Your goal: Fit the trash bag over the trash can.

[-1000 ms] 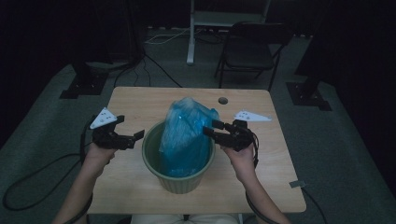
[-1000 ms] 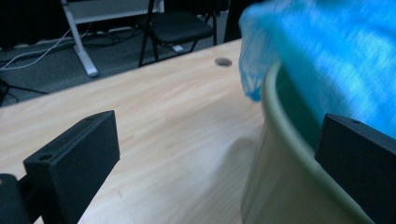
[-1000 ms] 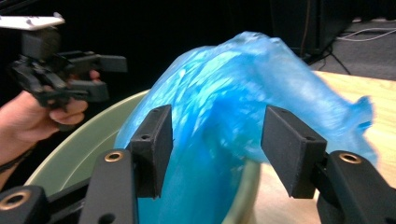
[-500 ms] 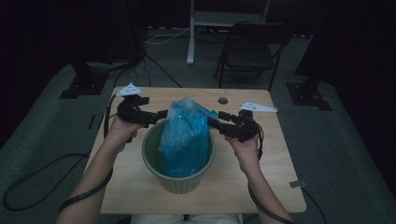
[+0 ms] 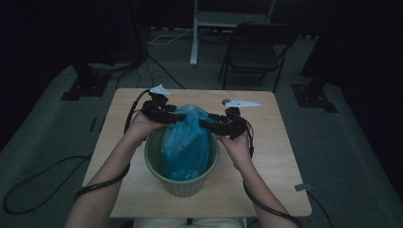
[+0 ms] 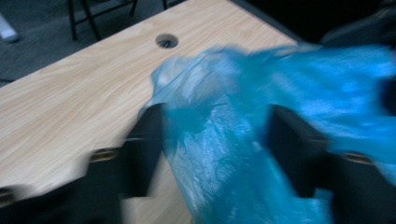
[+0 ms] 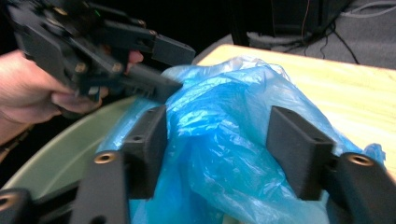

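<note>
Your left gripper [image 5: 177, 115] and right gripper [image 5: 205, 123], jaws just closing, each straddle the blue bag [image 5: 186, 142] standing in the green bin [image 5: 157, 166].

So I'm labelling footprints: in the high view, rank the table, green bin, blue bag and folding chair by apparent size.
1. Table
2. Green bin
3. Folding chair and blue bag: look alike; the chair stands farther away, so unranked.

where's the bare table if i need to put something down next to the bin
Bare table lies right of the green bin, out to the right edge, and a narrower strip runs along its left. The far edge is free around the small hole. The middle is crowded: both grippers, left gripper and right gripper, meet at the blue bag.
</note>
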The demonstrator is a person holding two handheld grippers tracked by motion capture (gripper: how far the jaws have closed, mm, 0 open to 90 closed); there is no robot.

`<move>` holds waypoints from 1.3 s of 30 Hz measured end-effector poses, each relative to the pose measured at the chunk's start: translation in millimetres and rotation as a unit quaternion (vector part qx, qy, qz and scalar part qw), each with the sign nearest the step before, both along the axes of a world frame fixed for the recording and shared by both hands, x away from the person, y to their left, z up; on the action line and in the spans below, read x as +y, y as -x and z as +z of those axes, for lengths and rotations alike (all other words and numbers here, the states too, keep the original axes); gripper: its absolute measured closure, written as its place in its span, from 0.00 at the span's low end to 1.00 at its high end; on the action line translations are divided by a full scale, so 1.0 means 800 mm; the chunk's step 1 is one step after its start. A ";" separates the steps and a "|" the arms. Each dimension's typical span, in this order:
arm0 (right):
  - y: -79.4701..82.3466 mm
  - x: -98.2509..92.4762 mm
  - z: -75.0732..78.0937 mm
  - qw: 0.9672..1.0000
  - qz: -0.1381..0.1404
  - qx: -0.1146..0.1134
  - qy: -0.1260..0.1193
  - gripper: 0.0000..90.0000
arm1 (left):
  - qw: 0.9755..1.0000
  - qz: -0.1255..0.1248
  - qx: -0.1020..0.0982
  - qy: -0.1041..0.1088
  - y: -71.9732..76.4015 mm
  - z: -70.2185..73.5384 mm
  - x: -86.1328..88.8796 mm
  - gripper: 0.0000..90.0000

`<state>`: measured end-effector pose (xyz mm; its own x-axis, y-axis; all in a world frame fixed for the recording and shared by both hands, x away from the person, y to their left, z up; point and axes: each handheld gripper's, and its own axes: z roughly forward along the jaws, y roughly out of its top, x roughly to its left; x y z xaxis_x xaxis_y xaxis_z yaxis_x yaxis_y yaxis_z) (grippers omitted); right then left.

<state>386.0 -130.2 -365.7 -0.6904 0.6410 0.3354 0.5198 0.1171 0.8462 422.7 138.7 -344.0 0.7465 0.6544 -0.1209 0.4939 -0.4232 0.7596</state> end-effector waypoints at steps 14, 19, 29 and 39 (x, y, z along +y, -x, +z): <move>-0.005 0.002 -0.005 1.000 -0.005 -0.013 0.015 0.97 | 0.999 -0.020 -0.031 0.014 0.018 0.013 0.010 1.00; 0.006 -0.012 0.003 0.999 0.010 -0.022 -0.026 0.96 | 0.997 -0.030 -0.055 0.041 0.039 0.030 0.018 1.00; 0.029 -0.047 0.009 0.999 0.009 -0.032 -0.035 0.99 | 0.994 -0.048 -0.076 0.063 0.084 0.040 0.040 1.00; 0.070 -0.079 0.006 0.997 0.043 -0.024 -0.064 1.00 | 0.991 -0.078 -0.080 0.074 0.129 0.032 0.060 1.00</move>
<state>330.3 -193.0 -360.8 -0.7584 0.5319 0.3767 0.4714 0.0486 0.8806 319.2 187.0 -318.6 0.8550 0.5126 -0.0786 0.2985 -0.3625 0.8829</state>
